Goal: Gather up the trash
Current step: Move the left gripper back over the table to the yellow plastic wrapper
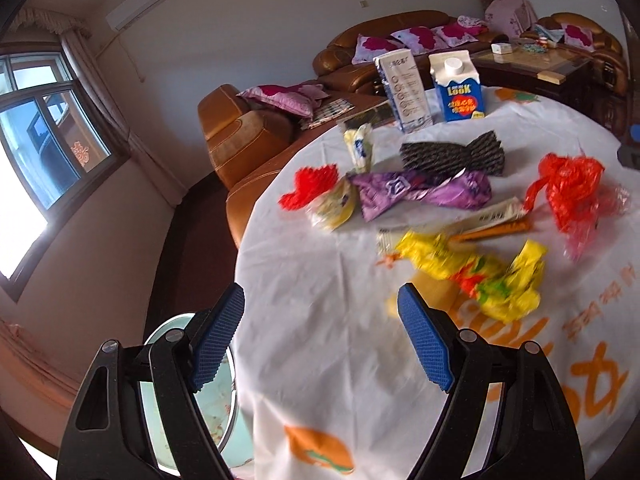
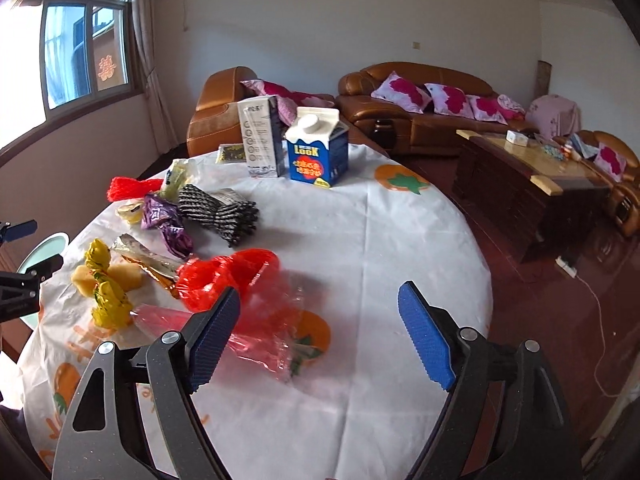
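Trash lies on a round table with a white cloth (image 1: 320, 280) (image 2: 380, 240). A yellow wrapper (image 1: 480, 276) (image 2: 106, 292), a purple wrapper (image 1: 420, 194) (image 2: 164, 220), a red plastic bag (image 1: 564, 188) (image 2: 224, 276), a black-and-white wrapper (image 1: 452, 154) (image 2: 224, 212), a red net (image 1: 308, 186) (image 2: 128, 188), a blue LOOK carton (image 1: 458, 88) (image 2: 318, 152) and a grey carton (image 1: 404, 92) (image 2: 262, 136) are there. My left gripper (image 1: 320, 336) is open, just short of the yellow wrapper. My right gripper (image 2: 320, 336) is open over the cloth, beside the red bag.
A pale green stool (image 1: 192, 400) (image 2: 44, 252) stands at the table's left edge. Brown leather sofas (image 1: 256, 140) (image 2: 420, 112) with pink cushions line the wall behind. A wooden coffee table (image 2: 532, 184) stands to the right. A window (image 1: 48, 128) is at left.
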`<state>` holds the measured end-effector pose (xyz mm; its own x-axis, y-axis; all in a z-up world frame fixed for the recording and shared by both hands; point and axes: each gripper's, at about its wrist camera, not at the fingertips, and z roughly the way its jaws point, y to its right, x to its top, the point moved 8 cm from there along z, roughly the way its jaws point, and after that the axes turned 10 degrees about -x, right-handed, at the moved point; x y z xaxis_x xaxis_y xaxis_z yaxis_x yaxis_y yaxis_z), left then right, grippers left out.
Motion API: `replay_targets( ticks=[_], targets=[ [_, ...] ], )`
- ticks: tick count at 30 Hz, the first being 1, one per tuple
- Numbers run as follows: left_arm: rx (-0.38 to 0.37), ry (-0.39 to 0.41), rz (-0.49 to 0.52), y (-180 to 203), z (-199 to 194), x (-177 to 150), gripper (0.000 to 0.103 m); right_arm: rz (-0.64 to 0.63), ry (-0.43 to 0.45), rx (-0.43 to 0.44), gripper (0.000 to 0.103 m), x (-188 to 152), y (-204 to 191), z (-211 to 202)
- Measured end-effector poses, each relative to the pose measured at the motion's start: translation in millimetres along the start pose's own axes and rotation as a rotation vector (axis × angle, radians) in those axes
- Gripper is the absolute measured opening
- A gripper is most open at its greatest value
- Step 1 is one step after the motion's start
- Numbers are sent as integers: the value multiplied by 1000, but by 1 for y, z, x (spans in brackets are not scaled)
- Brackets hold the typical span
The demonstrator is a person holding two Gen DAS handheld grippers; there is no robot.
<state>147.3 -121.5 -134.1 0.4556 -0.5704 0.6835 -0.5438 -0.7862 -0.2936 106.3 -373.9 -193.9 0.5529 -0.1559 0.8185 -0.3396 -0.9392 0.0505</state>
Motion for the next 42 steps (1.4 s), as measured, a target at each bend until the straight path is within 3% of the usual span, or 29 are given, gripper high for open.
replay_targets(
  ticks=[7, 11, 16, 20, 24, 27, 30, 34, 36, 37, 42],
  targets=[
    [-63, 13, 45, 25, 20, 38, 78, 15, -1, -12, 81, -9, 8, 0],
    [-117, -71, 89, 43, 42, 21, 78, 5, -10, -8, 82, -18, 5, 1],
    [-128, -90, 88, 39, 37, 1, 76, 7, -13, 9, 83, -24, 1, 3],
    [-158, -92, 81, 38, 30, -5, 65, 3, -17, 21, 83, -26, -4, 4],
    [-161, -86, 69, 34, 20, -11, 62, 3, -18, 21, 84, -28, -5, 2],
    [-170, -110, 42, 29, 20, -23, 44, 9, -16, 27, 85, -28, -6, 3],
    [-182, -130, 21, 24, 19, -36, 35, -1, -19, 34, 85, -30, -10, 3],
    [-164, -127, -10, 13, 14, -45, 39, -9, -21, 38, 85, -32, -14, 3],
    [-153, -108, -44, 4, 10, -45, 59, -7, -19, 37, 85, -32, -14, 3],
    [-147, -97, -56, 1, 8, -44, 61, -6, -19, 37, 85, -32, -14, 3],
    [-135, -14, -122, -16, -10, -29, 63, -10, -22, 39, 85, -33, -16, 3]
  ],
)
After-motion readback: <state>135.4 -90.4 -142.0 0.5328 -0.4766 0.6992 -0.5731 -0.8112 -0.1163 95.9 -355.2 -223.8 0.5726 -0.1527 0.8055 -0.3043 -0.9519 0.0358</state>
